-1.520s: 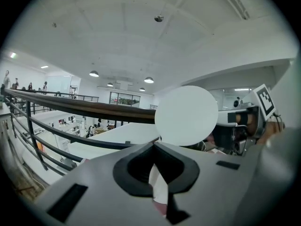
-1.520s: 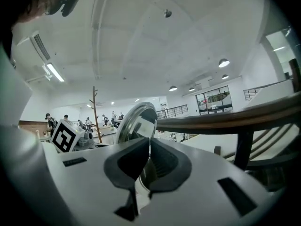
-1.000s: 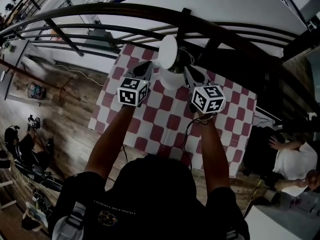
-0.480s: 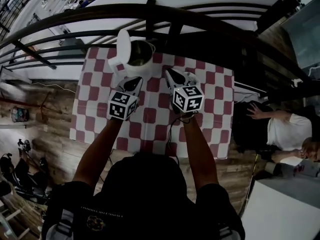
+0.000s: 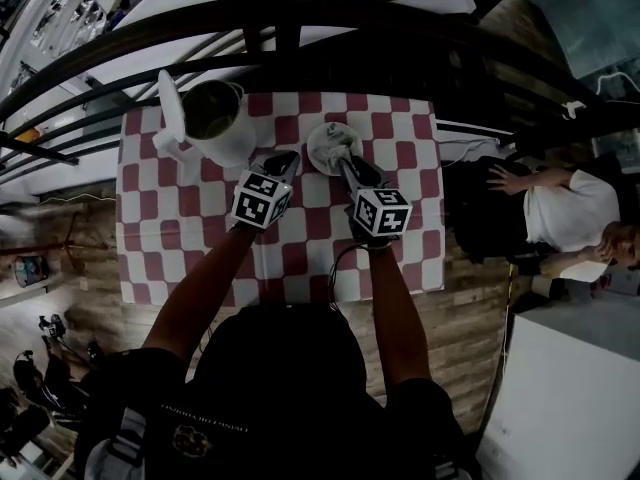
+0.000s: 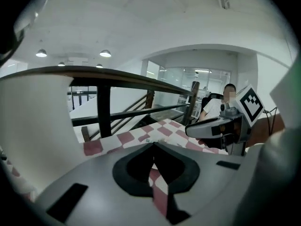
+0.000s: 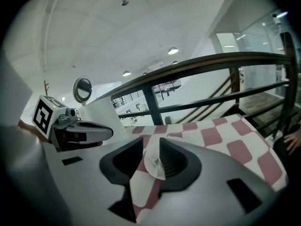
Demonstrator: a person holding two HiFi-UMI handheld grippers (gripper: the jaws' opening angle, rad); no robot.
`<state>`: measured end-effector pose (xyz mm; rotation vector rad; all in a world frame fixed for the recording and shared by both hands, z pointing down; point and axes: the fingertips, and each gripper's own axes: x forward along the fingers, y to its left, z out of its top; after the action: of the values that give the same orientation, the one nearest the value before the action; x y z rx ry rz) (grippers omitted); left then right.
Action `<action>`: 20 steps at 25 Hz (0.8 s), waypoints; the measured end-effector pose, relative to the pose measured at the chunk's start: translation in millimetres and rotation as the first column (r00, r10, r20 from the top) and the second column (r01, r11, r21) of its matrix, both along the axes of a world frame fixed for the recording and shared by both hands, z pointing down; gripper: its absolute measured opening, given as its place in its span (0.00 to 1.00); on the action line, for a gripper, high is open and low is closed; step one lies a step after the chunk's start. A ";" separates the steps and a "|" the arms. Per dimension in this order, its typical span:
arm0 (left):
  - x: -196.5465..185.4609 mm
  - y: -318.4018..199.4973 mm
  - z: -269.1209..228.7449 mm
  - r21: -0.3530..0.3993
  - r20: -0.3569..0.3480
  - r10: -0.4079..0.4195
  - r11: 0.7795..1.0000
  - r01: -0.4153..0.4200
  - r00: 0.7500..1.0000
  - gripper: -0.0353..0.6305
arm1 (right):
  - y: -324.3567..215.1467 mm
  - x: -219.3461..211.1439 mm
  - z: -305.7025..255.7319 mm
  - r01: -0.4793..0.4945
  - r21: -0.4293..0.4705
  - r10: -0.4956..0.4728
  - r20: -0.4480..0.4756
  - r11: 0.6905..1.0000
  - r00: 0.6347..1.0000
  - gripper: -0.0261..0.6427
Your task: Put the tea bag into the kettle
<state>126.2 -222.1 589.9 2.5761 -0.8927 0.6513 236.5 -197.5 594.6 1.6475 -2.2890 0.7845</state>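
Right gripper view puts the nearest thing first: the right gripper [image 7: 151, 142] has its jaws opening, and a small pale folded piece, most likely the tea bag [image 7: 155, 164], stands in the gap, leaning on one pad with checked cloth showing on its other side, so nothing is clamped yet. Beside it, the left gripper [image 6: 153, 145] has its tips drawn together with nothing between them, and it hangs low over the tablecloth [image 5: 300, 258]. In the head view both tools reach forward from the person's arms. The right one's tips are at a white saucer [image 5: 312, 153] near the middle of the table, where the pale piece lies. Further back and to the left stands the kettle [image 5: 228, 140], well apart from the saucer, its lid [image 5: 166, 103] tipped up and its mouth open. A dark railing [image 5: 300, 18] runs behind the table. By my judgement the task is at an early stage: the kettle is ready to receive, but the bag has yet to be gripped, lifted, carried across and dropped in.
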 end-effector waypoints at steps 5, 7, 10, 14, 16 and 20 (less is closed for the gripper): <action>31.9 1.7 23.6 -0.057 0.022 0.054 0.997 -0.053 0.998 0.06 | 14.4 24.1 29.9 -0.051 -0.076 0.051 -0.001 0.996 0.999 0.19; 39.7 -2.0 30.5 -0.067 0.029 0.058 0.996 -0.056 0.998 0.06 | 12.1 28.9 38.9 -0.051 -0.092 0.051 -0.002 0.994 0.999 0.19; 43.6 1.3 43.2 -0.092 0.042 0.059 0.994 -0.055 0.997 0.06 | 15.6 28.1 54.0 -0.047 -0.120 0.048 0.007 0.992 0.999 0.19; 46.2 -5.8 52.2 -0.109 0.053 0.049 0.993 -0.043 0.997 0.06 | 4.3 24.8 63.6 -0.028 -0.136 0.029 0.009 0.990 1.000 0.19; 44.8 -6.8 56.5 -0.119 0.058 0.039 0.992 -0.032 0.998 0.06 | 1.1 22.4 69.7 -0.017 -0.150 0.018 0.007 0.989 1.000 0.19; 39.0 -12.2 62.8 -0.125 0.067 0.020 0.992 -0.012 0.998 0.06 | -6.4 17.2 80.3 0.000 -0.168 0.001 0.007 0.986 1.000 0.19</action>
<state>165.2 -234.3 652.8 2.4660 -0.8253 0.7780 253.7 -203.8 674.9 1.5733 -2.1604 0.9568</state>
